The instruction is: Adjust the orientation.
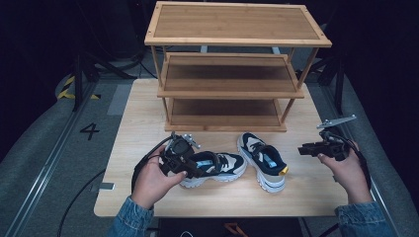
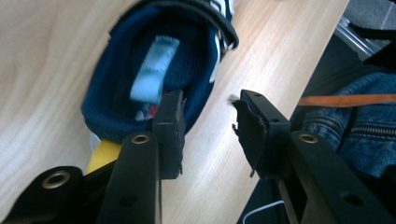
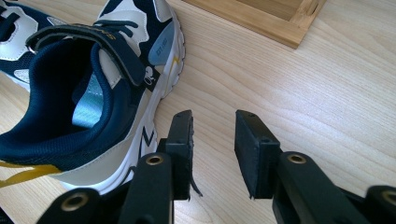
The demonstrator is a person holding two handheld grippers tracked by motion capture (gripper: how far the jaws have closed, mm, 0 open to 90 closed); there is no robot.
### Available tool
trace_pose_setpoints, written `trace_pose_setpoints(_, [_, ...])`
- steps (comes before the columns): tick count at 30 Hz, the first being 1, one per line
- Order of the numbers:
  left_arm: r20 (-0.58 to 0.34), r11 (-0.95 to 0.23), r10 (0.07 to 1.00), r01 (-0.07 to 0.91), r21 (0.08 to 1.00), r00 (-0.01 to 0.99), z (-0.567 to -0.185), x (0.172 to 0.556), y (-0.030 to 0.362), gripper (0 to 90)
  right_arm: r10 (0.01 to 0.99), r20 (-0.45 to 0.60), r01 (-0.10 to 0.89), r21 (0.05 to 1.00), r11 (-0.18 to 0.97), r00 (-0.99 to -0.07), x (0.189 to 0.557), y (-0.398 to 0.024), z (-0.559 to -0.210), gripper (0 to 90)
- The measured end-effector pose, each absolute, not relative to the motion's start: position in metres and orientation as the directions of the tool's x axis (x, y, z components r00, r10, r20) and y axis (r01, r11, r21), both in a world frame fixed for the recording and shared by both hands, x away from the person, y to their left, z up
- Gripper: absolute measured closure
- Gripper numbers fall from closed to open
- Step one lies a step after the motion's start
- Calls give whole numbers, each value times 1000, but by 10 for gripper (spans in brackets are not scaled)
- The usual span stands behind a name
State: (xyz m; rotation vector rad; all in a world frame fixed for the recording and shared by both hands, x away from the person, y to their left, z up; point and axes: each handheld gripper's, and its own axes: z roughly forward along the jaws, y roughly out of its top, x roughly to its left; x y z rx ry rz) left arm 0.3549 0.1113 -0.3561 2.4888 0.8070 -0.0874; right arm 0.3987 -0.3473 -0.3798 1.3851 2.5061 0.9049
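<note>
Left gripper (image 1: pixel 197 170): you hold it low over the left shoe (image 1: pixel 217 168), near the worktop's (image 1: pixel 143 123) front edge, left of centre. In the left gripper view its jaws stand apart; one pad (image 2: pixel 170 126) sits at the rim of the heel opening, the other hangs over bare wood, and neither presses the shoe.
Left shoe: navy and white, lying on the worktop with its toe toward the right shoe (image 1: pixel 262 160). The pale blue insole tag (image 2: pixel 154 70) shows inside its opening, and a yellow heel tab (image 2: pixel 103 154) peeks out beside your jaw.
Right gripper (image 1: pixel 302 149): you hold it near the worktop's right edge, pointing left toward the right shoe and clear of it. In the right gripper view its jaws stand apart with bare wood between them.
Right shoe: it stands upright on its sole, mid-worktop toward the front, toe toward the shoe rack (image 1: pixel 232 64), heel with a yellow loop toward you. Its strap is closed across the top.
Shoe rack: wooden, three shelves, at the worktop's back edge.
</note>
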Motion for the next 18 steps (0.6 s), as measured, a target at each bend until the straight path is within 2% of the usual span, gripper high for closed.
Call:
trace_pose_setpoints(7, [-127, -633, 576, 539, 556, 807, -346, 363, 119, 490, 819, 155, 733, 558, 389, -553, 394, -351, -382, 637])
trace_pose_setpoints(13, [-97, -647, 605, 560, 517, 790, -361, 380, 116, 466, 839, 142, 741, 561, 369, -525, 388, -361, -384, 608])
trace_pose_setpoints(16, [1, -682, 621, 539, 494, 784, -371, 384, 108, 499, 845, 141, 744, 563, 360, -515, 384, -365, -384, 600])
trace_pose_setpoints(18, [12, -695, 609, 526, 491, 793, -376, 387, 106, 497, 852, 136, 748, 561, 354, -506, 383, -367, -384, 586])
